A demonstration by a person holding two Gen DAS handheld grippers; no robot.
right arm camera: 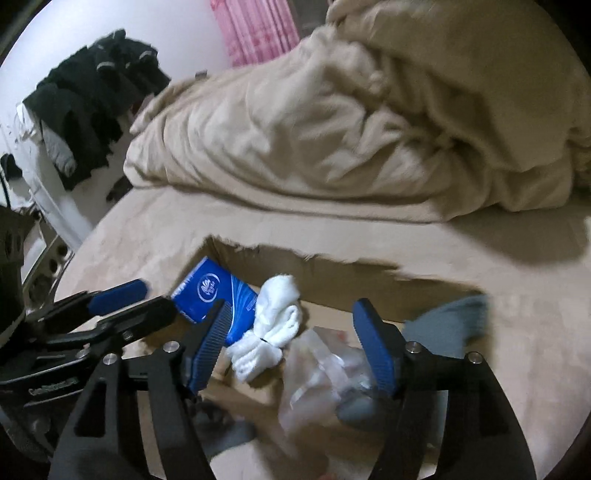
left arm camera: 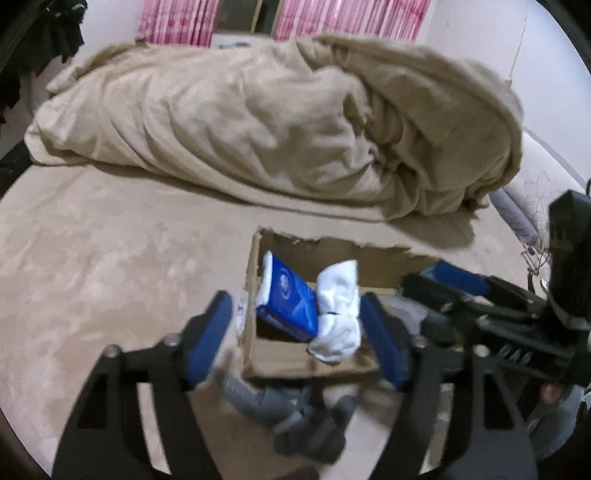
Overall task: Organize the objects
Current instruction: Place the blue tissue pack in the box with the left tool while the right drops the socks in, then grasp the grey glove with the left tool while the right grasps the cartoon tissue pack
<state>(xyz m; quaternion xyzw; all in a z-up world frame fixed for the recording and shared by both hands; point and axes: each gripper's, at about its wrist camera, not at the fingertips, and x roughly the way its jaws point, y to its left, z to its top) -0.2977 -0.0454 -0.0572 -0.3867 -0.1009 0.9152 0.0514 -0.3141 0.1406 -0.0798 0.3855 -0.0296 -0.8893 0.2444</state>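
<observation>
While both jaws stand open and empty, the left gripper point(left arm camera: 295, 336) and right gripper point(right arm camera: 291, 347) hover over the cardboard box point(left arm camera: 284, 365) on the bed, where the blue tissue pack point(left arm camera: 286, 299) and white socks point(left arm camera: 338, 317) already lie gathered.

One cardboard box point(left arm camera: 258, 363) sits on the bed point(left arm camera: 110, 266), holding one blue tissue pack point(left arm camera: 290, 299) and, at its 3 o'clock, one white sock bundle point(left arm camera: 338, 314); the right wrist view adds one clear plastic bag point(right arm camera: 314, 373) at the bundle's 4 o'clock. Grey socks point(left arm camera: 291, 410) lie at the box's 6 o'clock, too blurred for a sure count, and one more grey piece point(right arm camera: 450, 317) shows at 3 o'clock in the right view. One beige duvet point(left arm camera: 280, 125) fills 12 o'clock, two pink curtain panels point(left arm camera: 177, 22) hang behind, and two grippers are in frame, the left gripper point(left arm camera: 301, 339) and the right gripper point(right arm camera: 291, 347).
</observation>
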